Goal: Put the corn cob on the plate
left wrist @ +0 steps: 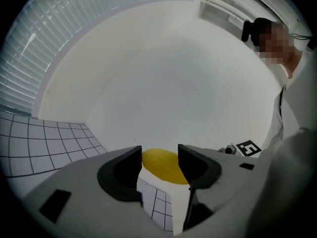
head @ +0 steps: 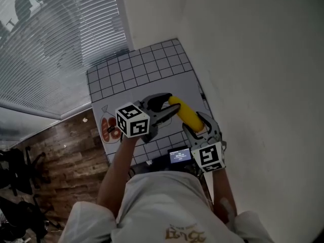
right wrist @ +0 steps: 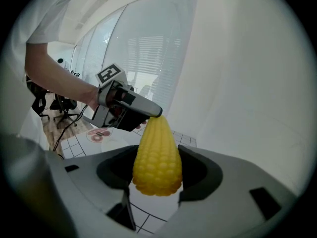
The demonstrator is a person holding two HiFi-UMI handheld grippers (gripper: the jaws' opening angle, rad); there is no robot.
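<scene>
A yellow corn cob (head: 185, 111) hangs in the air above the table, near the wall. My right gripper (head: 199, 127) is shut on its thick end, and in the right gripper view the cob (right wrist: 156, 150) stands up between both pads. My left gripper (head: 166, 104) comes in from the left with its jaws apart. The cob's narrow tip (left wrist: 159, 163) shows in the gap just beyond its fingertips, and no pad presses on it. A round plate (head: 108, 128) with a red-brown pattern lies at the table's left edge, partly hidden behind the left gripper's marker cube.
The white table top with a grid (head: 136, 70) runs along a plain white wall (head: 253, 85) on the right. A small lit screen (head: 179, 155) sits at the table's near edge. Wooden floor (head: 66, 151) and window blinds (head: 50, 34) lie to the left.
</scene>
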